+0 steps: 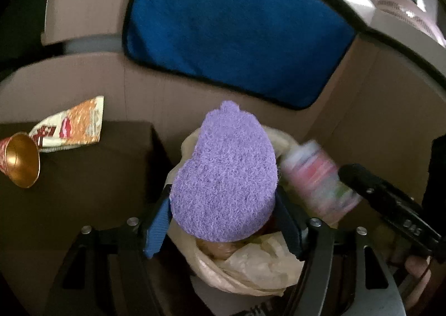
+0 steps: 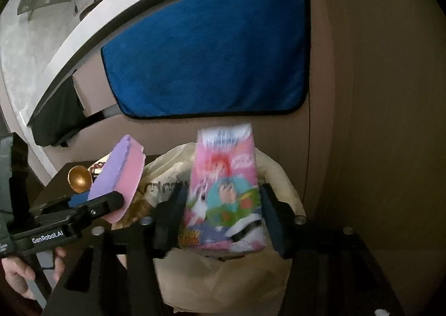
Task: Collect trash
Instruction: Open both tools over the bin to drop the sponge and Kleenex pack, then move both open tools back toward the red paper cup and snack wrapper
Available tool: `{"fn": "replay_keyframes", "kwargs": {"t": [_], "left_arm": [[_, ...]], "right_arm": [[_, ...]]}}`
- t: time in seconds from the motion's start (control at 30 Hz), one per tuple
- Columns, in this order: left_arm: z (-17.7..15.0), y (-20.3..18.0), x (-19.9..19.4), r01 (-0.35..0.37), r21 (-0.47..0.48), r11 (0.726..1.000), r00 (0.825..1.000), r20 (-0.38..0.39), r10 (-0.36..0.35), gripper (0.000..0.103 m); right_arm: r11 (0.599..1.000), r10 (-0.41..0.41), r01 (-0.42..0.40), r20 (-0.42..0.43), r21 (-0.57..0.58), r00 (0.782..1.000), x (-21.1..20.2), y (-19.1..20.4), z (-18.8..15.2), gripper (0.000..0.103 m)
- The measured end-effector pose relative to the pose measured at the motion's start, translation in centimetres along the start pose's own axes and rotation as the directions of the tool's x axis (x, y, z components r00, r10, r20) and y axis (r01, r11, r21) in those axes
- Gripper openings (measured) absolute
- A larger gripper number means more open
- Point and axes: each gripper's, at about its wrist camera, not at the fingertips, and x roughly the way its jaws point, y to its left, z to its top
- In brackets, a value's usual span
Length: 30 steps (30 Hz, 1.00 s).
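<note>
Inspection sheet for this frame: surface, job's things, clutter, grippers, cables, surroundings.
Surface: dark brown top.
Job's things: sponge and pink carton over the lined bin; gold-lined cup on its side and wrapper on the top.
Clutter: nothing seen.
Grippers: left gripper, sponge between its jaws, grip unclear; right gripper open, blurred carton loose between its jaws.
Cables: nothing seen.
Surroundings: blue towel against cardboard wall.

Left gripper (image 1: 223,221) angles downward, jaws spread wide, both blue pads (image 1: 157,229) showing. Right gripper (image 2: 223,215) tilts down alongside it, jaws standing apart. A bare hand (image 2: 19,274) wraps the left gripper's handle, fingers curled underneath.
</note>
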Motion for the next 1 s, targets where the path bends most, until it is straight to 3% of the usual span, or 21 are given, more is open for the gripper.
{"fn": "replay_keyframes", "kwargs": {"t": [0.17,0.33,0.47,0.53,0.6,0.7,0.83,0.9,1.0], "left_arm": [[0.5,1.7,-1.6,0.039,-0.096,0.995,0.995,0.091,-0.031,0.07],[1.6,2.2,-4.5,0.077,-0.086,0.993,0.99,0.127,-0.066,0.07],[2.0,4.1,-7.3,0.062,-0.1,0.993,0.985,0.169,-0.044,0.07],[1.9,5.4,-8.6,0.011,-0.105,0.994,0.983,0.183,0.009,0.07],[1.6,7.3,-10.1,-0.086,-0.114,0.99,0.974,0.198,0.107,0.07],[1.0,10.1,-12.1,-0.208,-0.157,0.966,0.944,0.227,0.24,0.07],[0.0,14.8,-14.0,-0.377,-0.223,0.899,0.873,0.237,0.425,0.07],[-0.4,16.9,-14.0,-0.426,-0.261,0.866,0.854,0.2,0.48,0.069],[-0.8,18.7,-12.6,-0.463,-0.252,0.85,0.852,0.14,0.505,0.067]], "right_arm": [[1.0,-0.023,0.023,0.019,0.02,1.0,-0.6,0.2,-0.1,0.061],[0.999,-0.042,0.041,0.013,0.017,0.999,-1.1,0.8,-0.2,0.061],[0.999,-0.045,0.045,0.027,-0.001,0.999,-1.9,1.6,-0.3,0.061],[0.998,-0.053,0.053,0.035,-0.015,0.998,-2.2,2.2,-0.2,0.061],[0.999,-0.045,0.046,0.04,-0.021,0.998,-2.6,2.8,-0.2,0.061],[0.999,-0.021,0.023,0.061,-0.026,0.998,-3.2,3.9,-0.3,0.061],[0.999,0.013,-0.01,0.083,-0.04,0.996,-3.4,5.7,-0.5,0.061],[0.998,0.045,-0.041,0.083,-0.048,0.996,-3.3,6.6,-0.8,0.061],[0.995,0.081,-0.076,0.071,-0.071,0.994,-2.4,8.3,-1.3,0.061]]}}
